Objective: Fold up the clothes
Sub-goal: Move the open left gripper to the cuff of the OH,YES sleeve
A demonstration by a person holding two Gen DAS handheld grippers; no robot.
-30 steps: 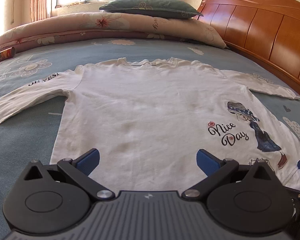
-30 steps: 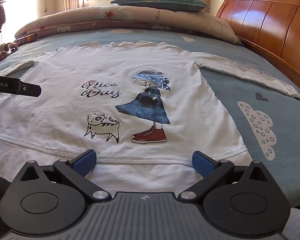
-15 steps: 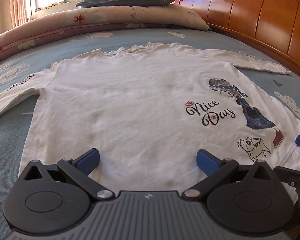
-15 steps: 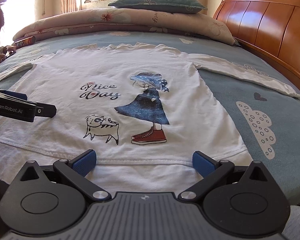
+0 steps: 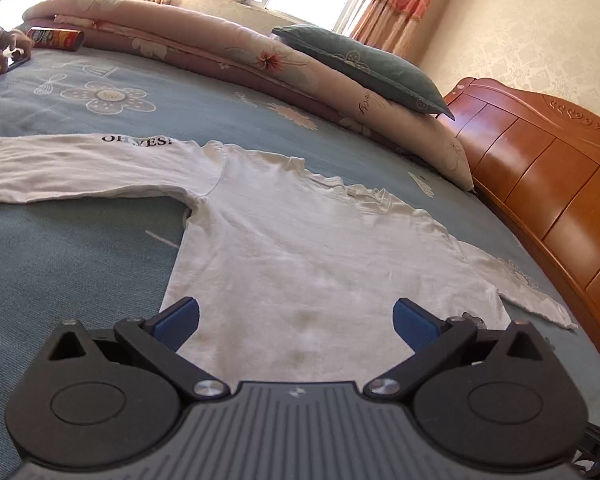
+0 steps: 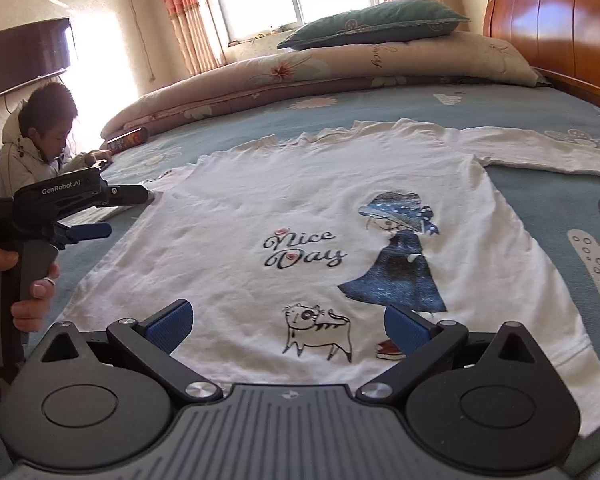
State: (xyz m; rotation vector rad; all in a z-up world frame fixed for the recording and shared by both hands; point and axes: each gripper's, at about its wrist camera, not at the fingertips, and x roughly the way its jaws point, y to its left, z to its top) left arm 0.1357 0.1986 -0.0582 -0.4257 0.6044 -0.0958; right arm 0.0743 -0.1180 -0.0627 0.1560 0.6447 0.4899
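Observation:
A white long-sleeved shirt [image 5: 300, 248] lies flat on the blue bedspread, sleeves spread out; it also shows in the right wrist view [image 6: 300, 208] with a "Nice Day" girl and cat print. My left gripper [image 5: 296, 318] is open and empty above the shirt's left side, near the left sleeve [image 5: 68, 168]. In the right wrist view the left gripper [image 6: 96, 214] hangs over the shirt's left edge. My right gripper [image 6: 286, 322] is open and empty above the hem by the cat print.
A rolled floral quilt [image 5: 228, 52] with a green pillow [image 6: 372, 24] lies at the far side. A wooden headboard [image 5: 540, 184] runs along the right. A child [image 6: 40, 140] sits at the bed's far left beside a snack can [image 6: 128, 141].
My left gripper has swung left and tilted, now facing the left sleeve and shoulder. My right gripper has risen and moved left, looking over the print.

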